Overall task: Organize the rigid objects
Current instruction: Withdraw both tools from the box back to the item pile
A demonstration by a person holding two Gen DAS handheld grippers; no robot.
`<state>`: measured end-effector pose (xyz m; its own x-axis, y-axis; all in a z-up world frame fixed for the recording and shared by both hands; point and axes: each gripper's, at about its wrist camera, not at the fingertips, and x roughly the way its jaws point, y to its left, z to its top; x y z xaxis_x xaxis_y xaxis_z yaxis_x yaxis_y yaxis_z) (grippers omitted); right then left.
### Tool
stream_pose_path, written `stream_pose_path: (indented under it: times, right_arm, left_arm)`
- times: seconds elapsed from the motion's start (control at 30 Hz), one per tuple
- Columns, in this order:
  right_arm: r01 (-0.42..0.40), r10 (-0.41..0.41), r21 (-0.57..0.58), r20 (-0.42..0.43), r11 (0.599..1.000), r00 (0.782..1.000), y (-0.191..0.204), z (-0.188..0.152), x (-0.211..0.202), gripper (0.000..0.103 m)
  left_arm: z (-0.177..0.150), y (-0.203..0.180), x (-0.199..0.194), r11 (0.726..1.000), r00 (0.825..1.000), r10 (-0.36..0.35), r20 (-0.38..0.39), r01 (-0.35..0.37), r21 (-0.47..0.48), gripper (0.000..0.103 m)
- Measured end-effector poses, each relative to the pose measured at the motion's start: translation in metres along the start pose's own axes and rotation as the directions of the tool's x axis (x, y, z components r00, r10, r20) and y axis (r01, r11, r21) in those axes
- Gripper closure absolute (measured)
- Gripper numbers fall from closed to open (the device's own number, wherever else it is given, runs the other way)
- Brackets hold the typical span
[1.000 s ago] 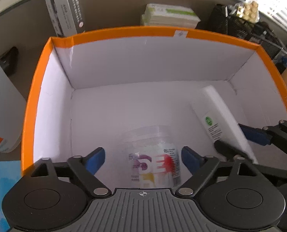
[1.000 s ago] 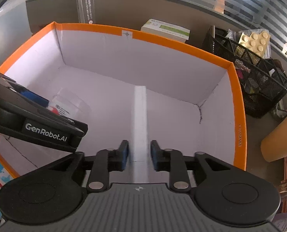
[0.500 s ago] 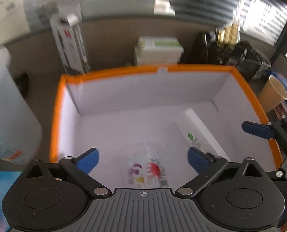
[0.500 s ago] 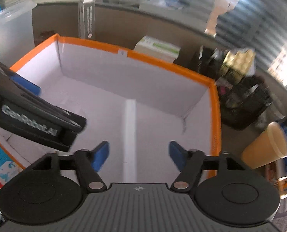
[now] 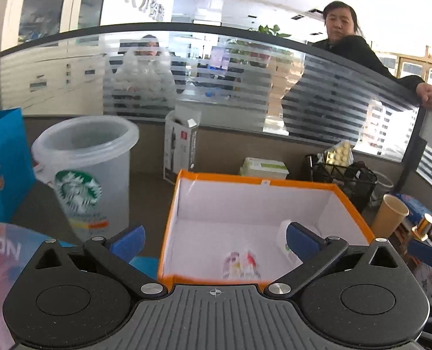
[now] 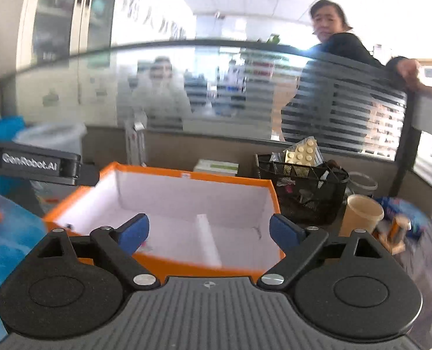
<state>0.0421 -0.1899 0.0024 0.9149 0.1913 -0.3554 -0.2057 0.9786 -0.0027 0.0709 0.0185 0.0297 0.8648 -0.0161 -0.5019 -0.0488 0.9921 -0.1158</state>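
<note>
An orange-rimmed box with a white inside (image 5: pixel 254 180) (image 6: pixel 186 175) stands on the desk. On its floor lie a clear plastic cup with coloured print (image 5: pixel 240 262) and a long white box with a green mark (image 5: pixel 286 240) (image 6: pixel 208 240). My left gripper (image 5: pixel 214 240) is open and empty, pulled back above the box's near left edge. My right gripper (image 6: pixel 208 229) is open and empty, above the box's near edge. The left gripper's arm (image 6: pixel 32 162) shows at the left of the right wrist view.
A large Starbucks plastic cup (image 5: pixel 84 175) and a blue bag (image 5: pixel 3 163) stand left of the box. Behind it are a tall carton (image 5: pixel 179 148) and a flat green-white pack (image 5: pixel 264 167). A black mesh basket (image 6: pixel 300 192) and a paper cup (image 6: pixel 361 214) stand to the right.
My right gripper let go of the long white box, leaving it on the box floor. Both grippers lifted and drew back out of the box, now looking level across the desk.
</note>
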Motion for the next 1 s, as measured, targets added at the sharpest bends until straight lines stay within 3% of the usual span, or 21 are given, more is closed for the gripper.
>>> stream_pose_path:
  times: [0.2, 0.33, 0.4, 0.63, 0.87, 0.93, 1.0]
  right_arm:
    - [0.009, -0.010, 0.022, 0.010, 1.000, 1.000, 0.001, -0.018, -0.027, 0.013]
    - [0.042, -0.042, 0.004, 0.013, 0.999, 0.999, 0.005, -0.027, -0.038, 0.000]
    - [0.065, -0.065, -0.019, 0.006, 0.998, 0.998, 0.009, -0.034, -0.047, 0.000]
    - [0.117, -0.125, -0.074, -0.105, 0.990, 0.987, 0.018, -0.069, -0.044, 0.000]
    - [0.057, -0.060, -0.025, -0.146, 0.998, 0.987, 0.025, -0.105, -0.051, 0.003]
    - [0.047, -0.054, -0.051, -0.160, 0.998, 0.986, 0.030, -0.111, -0.049, 0.003]
    - [0.040, -0.051, -0.071, -0.167, 0.997, 0.985, 0.033, -0.116, -0.049, 0.010]
  left_arm:
    - [-0.009, -0.005, -0.015, 0.999, 0.998, 0.041, 0.038, -0.042, 0.035, 0.000]
    - [-0.024, -0.006, -0.025, 0.996, 0.998, 0.054, 0.037, -0.056, 0.066, 0.000]
    - [-0.031, -0.003, -0.025, 0.996, 0.998, 0.059, 0.018, -0.060, 0.070, 0.000]
    - [-0.067, 0.035, -0.024, 0.988, 0.988, 0.149, -0.035, -0.148, 0.044, 0.000]
    - [-0.105, 0.045, -0.017, 0.993, 0.985, 0.096, -0.147, -0.085, 0.080, 0.000]
    - [-0.115, 0.039, -0.014, 0.991, 0.984, 0.087, -0.154, -0.069, 0.118, 0.000]
    - [-0.124, 0.032, -0.009, 0.982, 0.981, 0.091, -0.169, -0.061, 0.177, 0.000]
